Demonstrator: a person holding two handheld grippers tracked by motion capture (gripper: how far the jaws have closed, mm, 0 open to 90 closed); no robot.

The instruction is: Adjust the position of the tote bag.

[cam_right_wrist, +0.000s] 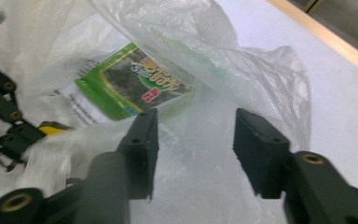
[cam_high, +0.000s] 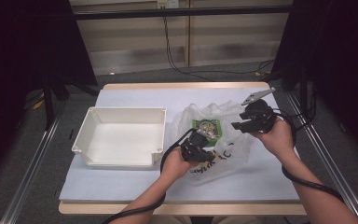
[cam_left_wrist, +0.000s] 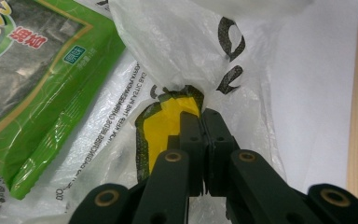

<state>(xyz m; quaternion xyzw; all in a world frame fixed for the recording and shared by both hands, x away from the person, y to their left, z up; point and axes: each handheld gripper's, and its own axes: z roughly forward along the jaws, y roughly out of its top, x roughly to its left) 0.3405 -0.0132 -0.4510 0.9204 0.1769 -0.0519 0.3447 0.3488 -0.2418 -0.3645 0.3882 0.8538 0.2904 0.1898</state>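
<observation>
Setting: a wooden-edged table covered with a pale sheet (cam_high: 135, 184) takes the middle of the high view, with grey carpet, cables and dark curtains behind it at the top and sides of the frame.

Tray: a white rectangular plastic tray (cam_high: 89, 122) sits left of centre in the high view, well apart from both hands.

Bag: a thin translucent white plastic bag with black lettering (cam_high: 223, 151) lies crumpled right of centre in the high view, between the two hands; in the left gripper view it (cam_left_wrist: 270, 56) covers the upper right.

Packet: a green flat snack packet with a dark printed panel (cam_high: 207, 127) lies inside the open bag, at mid-frame in the high view, at the upper left of the left gripper view (cam_left_wrist: 32, 84) and at the upper centre of the right gripper view (cam_right_wrist: 135, 84).

Left gripper: the left gripper (cam_high: 200, 142) sits below the packet in the high view; its jaws are clenched on a gathered pinch of the bag's film (cam_left_wrist: 182, 91), right at a yellow and black print.

Right gripper: the right gripper (cam_high: 238, 126) hangs at the bag's right edge in the high view; its jaws stand released, parted with only loose film behind the gap, and nothing is pressed between them in the right gripper view (cam_right_wrist: 196, 140).
</observation>
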